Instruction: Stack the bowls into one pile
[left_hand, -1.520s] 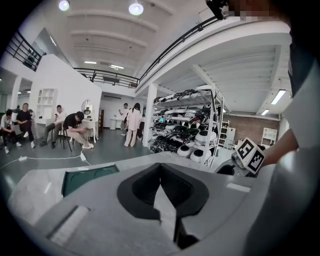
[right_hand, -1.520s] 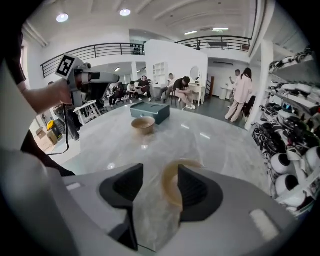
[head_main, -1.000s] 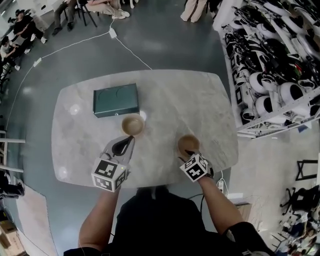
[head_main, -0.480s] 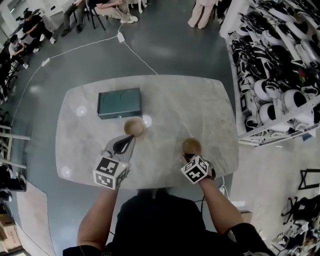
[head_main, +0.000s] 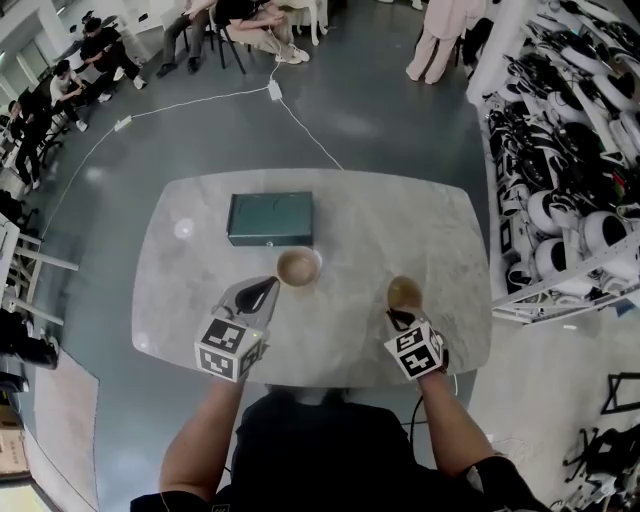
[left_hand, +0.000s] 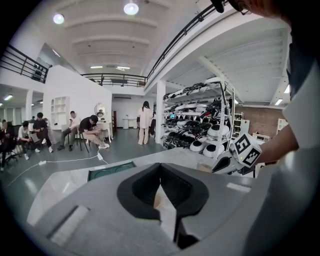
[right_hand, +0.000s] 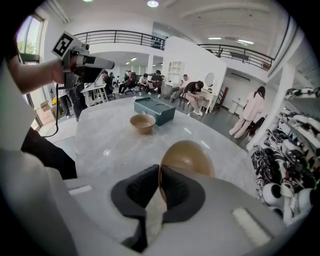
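Two tan bowls are on the marble table (head_main: 200, 300). One bowl (head_main: 298, 268) (right_hand: 142, 122) stands upright near the middle, just in front of a green box. My left gripper (head_main: 262, 291) (left_hand: 160, 172) is shut and holds nothing; its tips are close to that bowl's near-left side. The other bowl (head_main: 404, 294) (right_hand: 187, 157) is at the right, tilted, with its near rim between the jaws of my right gripper (head_main: 397, 317) (right_hand: 158, 182). Those jaws have just been closing and now pinch that rim. In the right gripper view the left gripper (right_hand: 95, 62) shows at the upper left.
A dark green box (head_main: 270, 218) (right_hand: 155, 110) (left_hand: 110, 170) lies at the table's far side. Racks of helmets (head_main: 570, 150) stand to the right of the table. A white cable (head_main: 290, 110) runs over the floor. People sit on chairs at the far left.
My right gripper has closed on the right bowl's rim and tipped the bowl up. The head view has swung, so the table sits further right and lower in the picture.
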